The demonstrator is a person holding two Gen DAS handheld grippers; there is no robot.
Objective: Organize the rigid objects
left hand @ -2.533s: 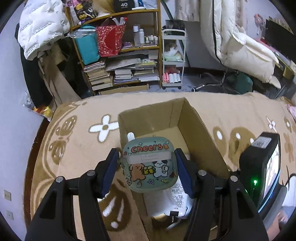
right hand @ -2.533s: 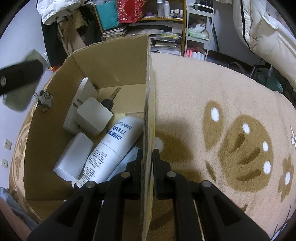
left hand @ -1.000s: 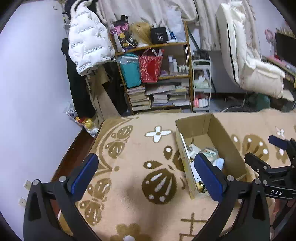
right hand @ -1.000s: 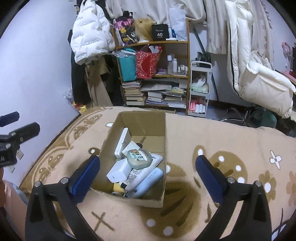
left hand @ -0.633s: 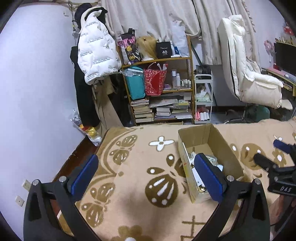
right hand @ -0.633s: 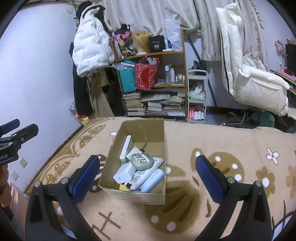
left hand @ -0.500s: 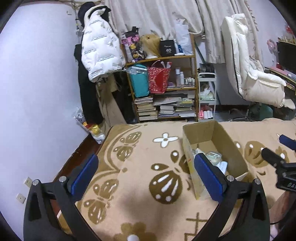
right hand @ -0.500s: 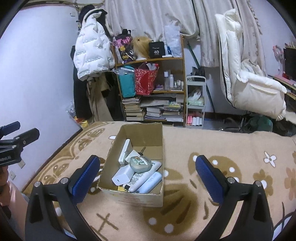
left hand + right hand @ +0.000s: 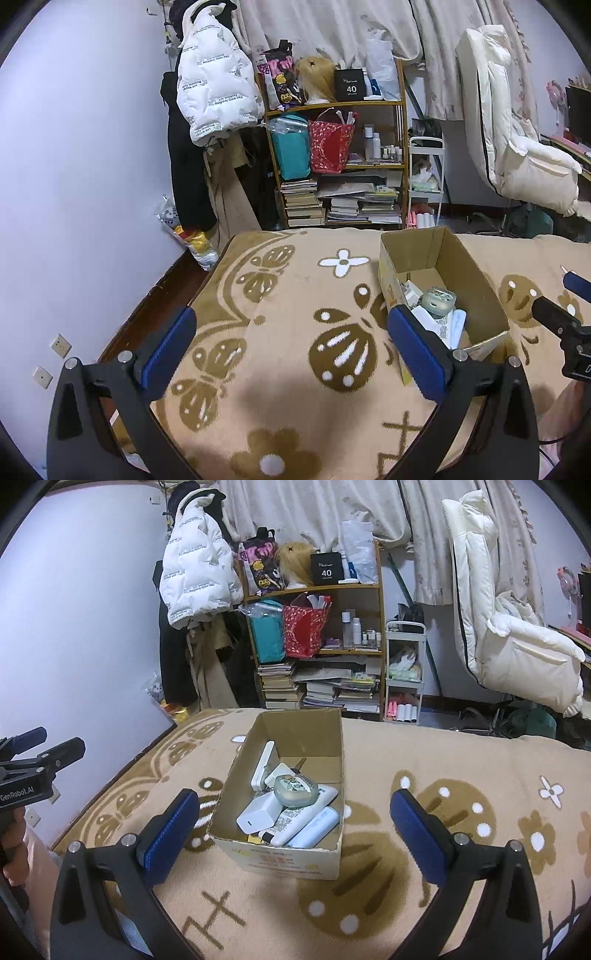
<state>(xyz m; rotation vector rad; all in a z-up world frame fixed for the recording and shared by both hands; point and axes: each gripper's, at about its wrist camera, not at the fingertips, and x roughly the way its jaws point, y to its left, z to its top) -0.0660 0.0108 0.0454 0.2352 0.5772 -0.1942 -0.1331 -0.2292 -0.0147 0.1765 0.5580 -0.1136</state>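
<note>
The sorting looked finished: the cardboard box (image 9: pixel 291 808) sat mid-bed on the patterned blanket (image 9: pixel 461 775), holding the cartoon case (image 9: pixel 295 788), charger (image 9: pixel 258 814) and tubes. Both the left gripper (image 9: pixel 291 354) and right gripper (image 9: pixel 295 834) hung back, jaws wide apart, empty. Nothing loose lay on the blanket.

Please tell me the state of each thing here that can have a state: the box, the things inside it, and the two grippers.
cardboard box: open on top, upright on the blanket.
round case with cartoon print: closed, lying on top of the pile in the box.
white charger: lying in the box, unplugged.
white tube: lying flat in the box.
left gripper: jaws wide open, empty.
right gripper: jaws wide open, empty.
</note>
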